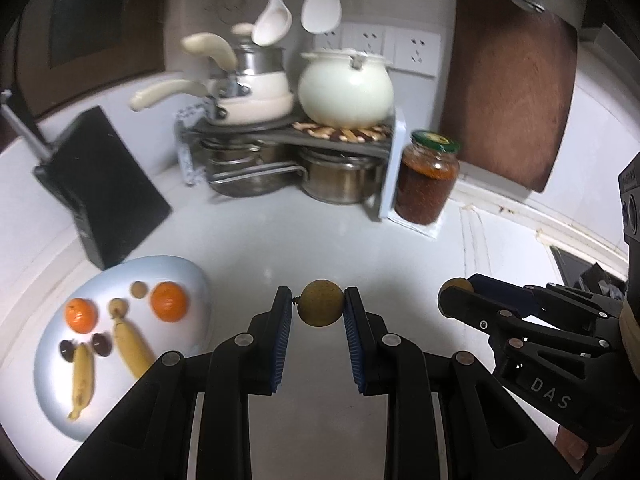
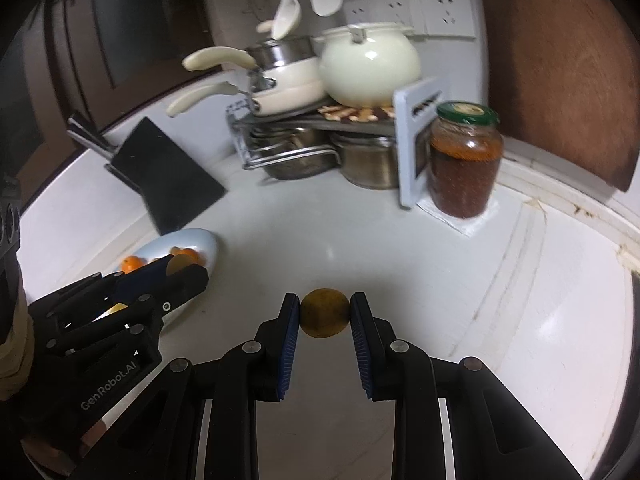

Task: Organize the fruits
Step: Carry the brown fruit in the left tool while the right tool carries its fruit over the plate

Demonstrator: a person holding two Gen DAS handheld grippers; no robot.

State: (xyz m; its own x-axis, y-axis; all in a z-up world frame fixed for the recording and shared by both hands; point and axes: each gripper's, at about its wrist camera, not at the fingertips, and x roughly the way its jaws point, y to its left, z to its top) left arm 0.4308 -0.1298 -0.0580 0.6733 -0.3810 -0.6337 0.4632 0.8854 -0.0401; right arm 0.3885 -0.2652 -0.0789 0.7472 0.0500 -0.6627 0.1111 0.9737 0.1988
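My left gripper (image 1: pixel 319 305) is shut on a small round tan fruit, a longan (image 1: pixel 321 303), held above the white counter. My right gripper (image 2: pixel 325 312) is shut on a second longan (image 2: pixel 324 313). In the left wrist view the right gripper (image 1: pixel 456 294) is at the right with its fruit (image 1: pixel 460 283) showing at the tips. In the right wrist view the left gripper (image 2: pixel 180 268) is at the left. A pale blue plate (image 1: pixel 184 276) at the lower left holds two oranges (image 1: pixel 169 301), two bananas (image 1: pixel 130 346), two small longans (image 1: pixel 139 289) and dark fruits (image 1: pixel 102 344).
A black knife block (image 1: pixel 100 196) stands behind the plate. A rack of pots (image 1: pixel 288 152) with a white kettle (image 1: pixel 346 88) is at the back. A jar with a green lid (image 1: pixel 428 178) and a brown cutting board (image 1: pixel 512 80) are at the right.
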